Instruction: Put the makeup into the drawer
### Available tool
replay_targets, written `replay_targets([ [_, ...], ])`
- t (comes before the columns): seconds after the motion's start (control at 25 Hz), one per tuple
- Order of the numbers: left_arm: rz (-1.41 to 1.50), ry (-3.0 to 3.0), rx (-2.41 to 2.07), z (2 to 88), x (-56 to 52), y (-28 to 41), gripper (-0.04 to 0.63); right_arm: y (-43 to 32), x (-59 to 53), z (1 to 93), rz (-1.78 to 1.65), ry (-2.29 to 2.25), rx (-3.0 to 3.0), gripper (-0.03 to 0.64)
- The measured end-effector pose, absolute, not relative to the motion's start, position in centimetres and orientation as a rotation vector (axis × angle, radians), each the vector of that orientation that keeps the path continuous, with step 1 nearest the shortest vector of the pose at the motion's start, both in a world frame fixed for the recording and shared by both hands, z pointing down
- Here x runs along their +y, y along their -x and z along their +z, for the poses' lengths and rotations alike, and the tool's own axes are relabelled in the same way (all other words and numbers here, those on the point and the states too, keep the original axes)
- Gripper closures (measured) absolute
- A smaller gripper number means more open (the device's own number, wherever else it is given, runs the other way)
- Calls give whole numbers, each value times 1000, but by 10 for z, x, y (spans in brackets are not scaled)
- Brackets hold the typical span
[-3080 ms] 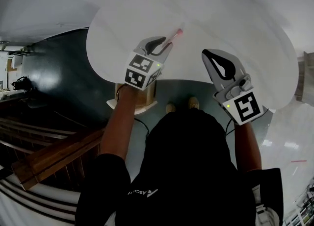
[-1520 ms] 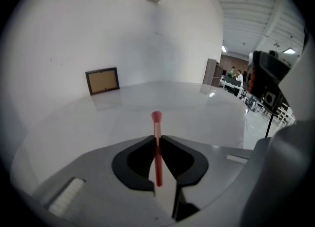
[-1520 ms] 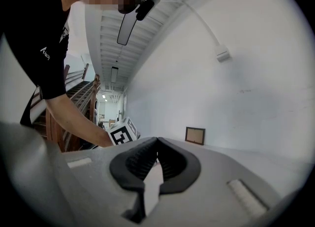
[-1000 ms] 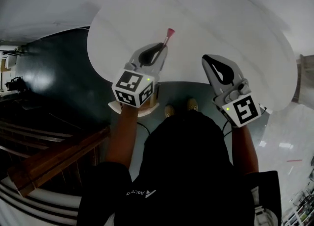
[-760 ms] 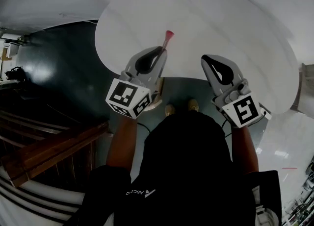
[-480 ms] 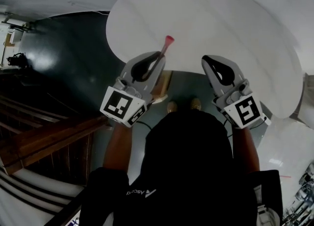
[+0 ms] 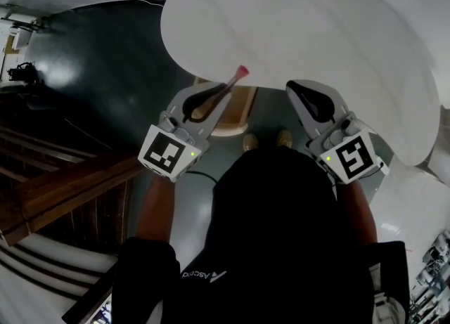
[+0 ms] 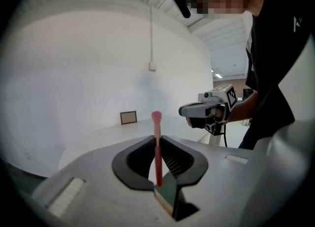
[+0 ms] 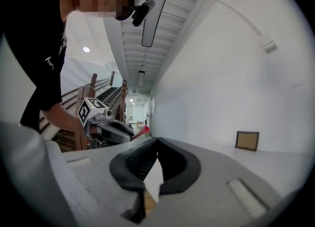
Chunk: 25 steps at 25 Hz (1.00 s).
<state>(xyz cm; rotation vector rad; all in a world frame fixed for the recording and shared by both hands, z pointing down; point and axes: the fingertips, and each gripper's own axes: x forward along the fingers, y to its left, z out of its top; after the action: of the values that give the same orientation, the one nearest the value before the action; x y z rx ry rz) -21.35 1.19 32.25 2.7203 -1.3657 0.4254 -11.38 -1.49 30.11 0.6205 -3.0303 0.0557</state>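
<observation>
1. Evidently, the left hand-held gripper clamps the makeup brush by its stem, pink head jutting ahead, likely for secure carrying.
2. Right hand-held gripper, beside it, is clenched on nothing, probably kept free for the drawer.

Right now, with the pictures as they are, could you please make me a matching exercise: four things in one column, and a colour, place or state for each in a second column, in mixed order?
Things:
1. left gripper
2. right gripper
3. makeup brush
4. small frame

Colour, place or state:
A. pink
B. shut, with nothing in it
C. stands at the far side of the white table
D. shut on the makeup brush

Pairs: 1-D, 2-B, 3-A, 4-C
</observation>
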Motion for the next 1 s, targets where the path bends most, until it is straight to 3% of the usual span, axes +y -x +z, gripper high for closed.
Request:
replay_targets([
  [1.0,1253,-2719,-615,531,31,246,542,148,14,362,126,-637,-2869,614],
])
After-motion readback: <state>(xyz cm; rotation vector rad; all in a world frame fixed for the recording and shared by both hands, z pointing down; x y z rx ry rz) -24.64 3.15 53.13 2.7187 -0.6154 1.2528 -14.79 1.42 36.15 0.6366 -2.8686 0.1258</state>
